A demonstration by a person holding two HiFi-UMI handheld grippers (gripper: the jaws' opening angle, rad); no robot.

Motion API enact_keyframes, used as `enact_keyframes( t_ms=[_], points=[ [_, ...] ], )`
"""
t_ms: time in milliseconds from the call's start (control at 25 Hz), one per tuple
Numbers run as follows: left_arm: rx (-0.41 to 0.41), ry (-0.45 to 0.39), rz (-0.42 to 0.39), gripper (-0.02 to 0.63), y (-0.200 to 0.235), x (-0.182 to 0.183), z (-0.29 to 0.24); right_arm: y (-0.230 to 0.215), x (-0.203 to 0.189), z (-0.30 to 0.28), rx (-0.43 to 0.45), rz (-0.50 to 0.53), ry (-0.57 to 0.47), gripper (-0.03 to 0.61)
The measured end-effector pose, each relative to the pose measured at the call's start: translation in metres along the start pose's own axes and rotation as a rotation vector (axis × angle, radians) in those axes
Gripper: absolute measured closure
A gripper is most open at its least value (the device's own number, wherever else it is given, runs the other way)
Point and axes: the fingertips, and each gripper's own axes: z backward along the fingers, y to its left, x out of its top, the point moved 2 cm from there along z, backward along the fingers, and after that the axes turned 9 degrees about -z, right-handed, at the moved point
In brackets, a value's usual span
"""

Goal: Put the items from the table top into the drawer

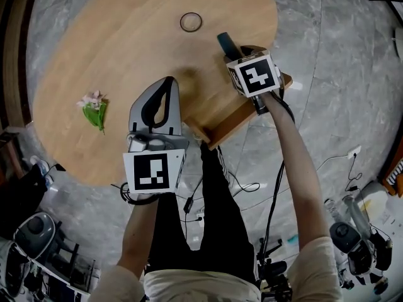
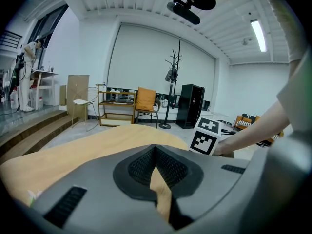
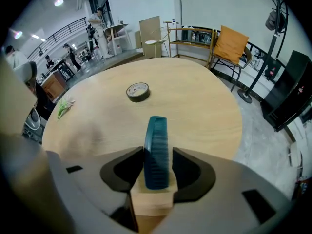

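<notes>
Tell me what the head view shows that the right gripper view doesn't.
Only the head view shows the left hand-held gripper, the marker cubes, the person's legs and cables on the floor. Only the right gripper view shows the room beyond: an orange-cushioned chair, a black cabinet, distant people. Both show the wooden table, the right hand-held gripper at the teal comb, the tape roll and the green sprig.
</notes>
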Motion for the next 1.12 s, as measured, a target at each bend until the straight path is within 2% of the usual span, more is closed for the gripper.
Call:
enact_keyframes(
  t_ms=[40, 360, 480, 640, 840, 1120],
  points=[
    [0.002, 0.0, 0.0, 0.606, 0.001, 0.0, 0.001, 0.0, 0.001, 0.0, -0.004, 0.005, 0.007, 0.415],
    [0.018, 0.018, -0.014, 0.606, 0.01, -0.005, 0.008, 0.0, 0.001, 0.004, -0.017, 0.037, -0.016, 0.431],
    [0.026, 0.0, 0.0, 0.606, 0.011, -0.001, 0.011, 0.005, 0.008, 0.019, -0.004, 0.034, -0.082, 0.431],
    [0.017, -0.003, -0.001, 0.606, 0.011, 0.002, 0.017, 0.03, 0.011, 0.072, 0.044, 0.065, -0.227, 0.431],
    [0.004, -0.011, -0.008, 0.606, 0.008, 0.007, 0.021, 0.068, -0.023, 0.132, 0.095, 0.137, -0.293, 0.431],
    [0.002, -0.016, -0.023, 0.606, 0.007, 0.013, 0.026, 0.083, -0.048, 0.155, 0.12, 0.162, -0.295, 0.431]
  ],
)
